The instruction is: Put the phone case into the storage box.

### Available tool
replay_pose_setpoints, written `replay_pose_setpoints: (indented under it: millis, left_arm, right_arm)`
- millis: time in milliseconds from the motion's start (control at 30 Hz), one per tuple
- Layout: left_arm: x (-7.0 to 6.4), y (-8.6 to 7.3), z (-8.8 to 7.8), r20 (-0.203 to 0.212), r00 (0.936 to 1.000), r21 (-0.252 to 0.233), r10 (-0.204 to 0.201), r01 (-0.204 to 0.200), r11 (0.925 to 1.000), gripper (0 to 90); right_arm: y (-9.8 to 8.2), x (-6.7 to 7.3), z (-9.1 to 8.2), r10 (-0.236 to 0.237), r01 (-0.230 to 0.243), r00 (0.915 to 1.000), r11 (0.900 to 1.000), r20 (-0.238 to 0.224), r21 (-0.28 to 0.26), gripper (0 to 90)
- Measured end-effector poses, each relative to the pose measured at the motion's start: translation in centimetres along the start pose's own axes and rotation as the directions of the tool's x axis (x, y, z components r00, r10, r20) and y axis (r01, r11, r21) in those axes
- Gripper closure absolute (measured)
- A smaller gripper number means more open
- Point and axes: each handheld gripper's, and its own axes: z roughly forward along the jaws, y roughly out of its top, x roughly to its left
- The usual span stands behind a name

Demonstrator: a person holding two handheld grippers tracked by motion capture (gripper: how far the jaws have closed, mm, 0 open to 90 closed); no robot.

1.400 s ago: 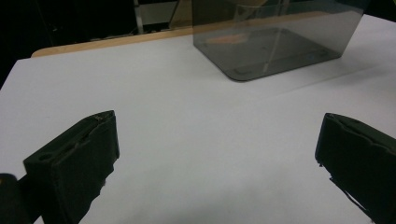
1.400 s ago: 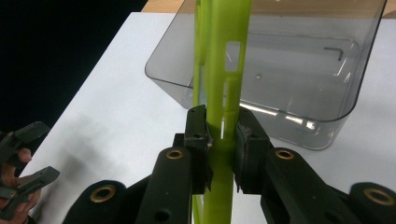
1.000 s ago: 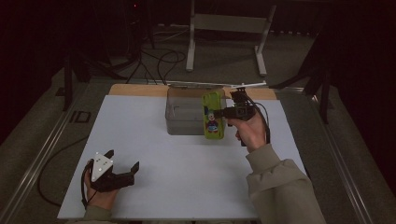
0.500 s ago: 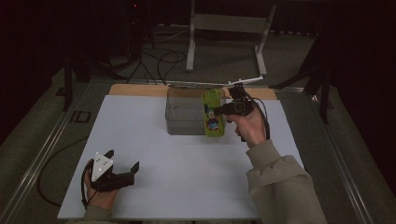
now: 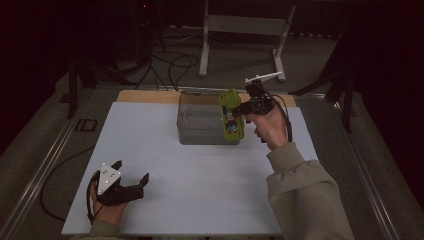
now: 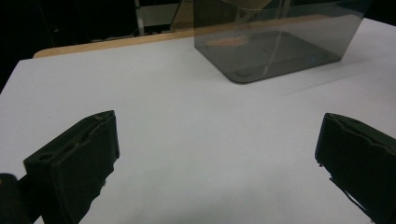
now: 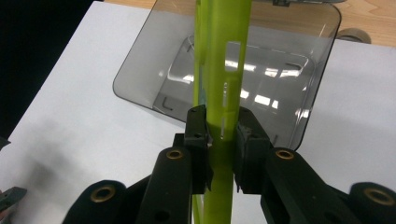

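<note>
A flat lime-green package (image 5: 231, 116) with a printed picture hangs on edge over the right end of a clear smoky plastic bin (image 5: 200, 117). My right gripper (image 5: 246, 108) is shut on it; in the right gripper view both pads clamp the green package (image 7: 223, 84) above the bin (image 7: 299, 93), which holds nothing. At the table's near left, my left gripper (image 5: 131, 186) rests open on the white tabletop (image 5: 200, 185). Its jaws stand wide apart in the left gripper view, with bare table between the left gripper (image 6: 217, 163) and the bin (image 6: 275, 42) farther off.
A wooden strip (image 5: 145, 96) runs along the table's far edge behind the bin. Beyond it stand a metal stand (image 5: 245, 30) and cables on the dark floor. A metal rail (image 5: 45, 165) borders the table's left side.
My right gripper has lifted the green package a little and carried it slightly left, over the bin's right end. The left gripper has stayed put.
</note>
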Motion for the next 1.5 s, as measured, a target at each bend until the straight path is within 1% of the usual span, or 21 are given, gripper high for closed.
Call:
replay_pose_setpoints:
  millis: [233, 400, 667, 900, 967, 1067, 1167, 1233, 1367, 1500]
  left_arm:
    - [0.0, 0.0, 0.0, 0.000, 1.0000, -0.002, -0.003, 0.003, 1.0000, 0.6]
    - [0.0, 0.0, 0.0, -0.002, 1.0000, -0.002, -0.005, 0.005, 1.0000, 0.6]
    - [0.2, -0.1, -0.1, -0.003, 0.9997, -0.010, -0.023, 0.023, 0.9997, 0.6]
    - [0.2, -0.1, -0.1, -0.004, 0.9998, -0.008, -0.020, 0.019, 0.9998, 0.6]
    - [0.2, -0.1, 0.0, -0.004, 0.9998, -0.005, -0.021, 0.021, 0.9998, 0.6]
    - [0.2, -0.1, 0.1, -0.003, 0.9998, -0.007, -0.022, 0.022, 0.9997, 0.6]
    - [0.2, -0.1, 0.1, -0.001, 0.9997, -0.008, -0.023, 0.023, 0.9997, 0.6]
    - [0.2, -0.1, 0.1, -0.003, 0.9998, -0.006, -0.021, 0.021, 0.9997, 0.7]
    - [0.1, -0.1, 0.1, -0.002, 0.9998, -0.004, -0.020, 0.020, 0.9998, 0.7]
    - [0.2, -0.1, 0.1, -0.001, 0.9998, -0.007, -0.022, 0.022, 0.9997, 0.7]
  right_arm:
    - [1.1, 0.1, -0.2, 0.005, -0.005, 0.9998, 1.000, 0.020, 0.014, 78.1]
    - [1.8, 0.2, 0.1, 0.008, -0.008, 0.9993, 1.000, 0.038, 0.020, 78.1]
    - [2.8, 0.2, 0.9, 0.033, -0.036, 0.9967, 0.999, 0.074, 0.034, 78.1]
    - [3.6, 0.1, 1.1, 0.059, -0.062, 0.9940, 0.998, 0.092, 0.031, 78.1]
    - [3.8, 0.1, 1.0, 0.058, -0.062, 0.9924, 0.998, 0.109, 0.029, 78.1]
    - [4.1, 0.0, 1.0, 0.073, -0.076, 0.9908, 0.997, 0.114, 0.026, 78.1]
    - [4.4, -0.2, 1.1, 0.074, -0.078, 0.9880, 0.997, 0.136, 0.028, 78.1]
    - [4.5, -0.2, 1.1, 0.077, -0.082, 0.9884, 0.996, 0.131, 0.036, 78.1]
    - [4.9, -0.3, 1.4, 0.085, -0.093, 0.9831, 0.995, 0.162, 0.044, 78.1]
    - [5.2, -0.6, 1.8, 0.095, -0.104, 0.9819, 0.994, 0.164, 0.045, 78.0]
